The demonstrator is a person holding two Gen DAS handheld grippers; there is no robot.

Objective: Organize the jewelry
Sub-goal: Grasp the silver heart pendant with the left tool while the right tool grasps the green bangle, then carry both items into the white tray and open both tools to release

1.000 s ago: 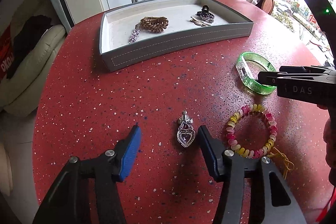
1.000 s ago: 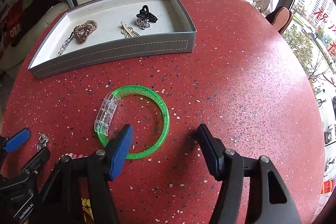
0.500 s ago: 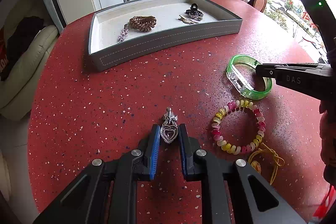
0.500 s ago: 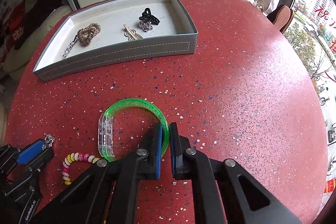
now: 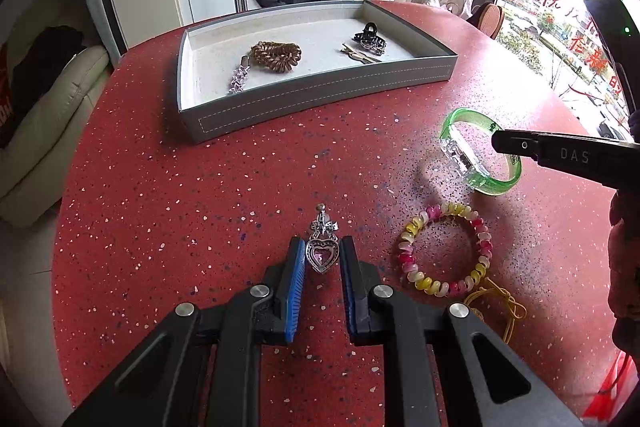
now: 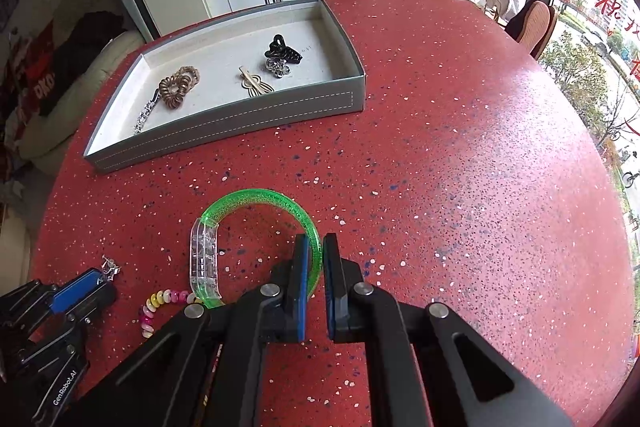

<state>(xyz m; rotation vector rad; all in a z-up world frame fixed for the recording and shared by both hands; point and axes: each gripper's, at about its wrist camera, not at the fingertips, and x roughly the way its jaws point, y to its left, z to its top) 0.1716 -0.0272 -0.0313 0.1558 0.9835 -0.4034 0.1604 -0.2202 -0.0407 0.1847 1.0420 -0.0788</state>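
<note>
Left gripper [image 5: 322, 259] clamped on the heart pendant [image 5: 321, 254], lower centre of the left view; right gripper [image 6: 316, 259] clenched on the green bangle [image 6: 256, 199] rim, lower centre of the right view — both just closed on their pieces. Pendant looks light, hard and slippery; flat sides are the place to pinch. Bangle looks stiff and light; thin band is better than the clear clasp [image 6: 204, 259]. Grey tray [image 5: 320, 99] sits upper centre; beaded bracelet [image 5: 444, 251] still on the table.

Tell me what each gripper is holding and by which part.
Left gripper clamps the silver heart-shaped pendant by the heart's two sides. Right gripper pinches the green translucent plastic bangle across its band, opposite the clear clasp.
</note>
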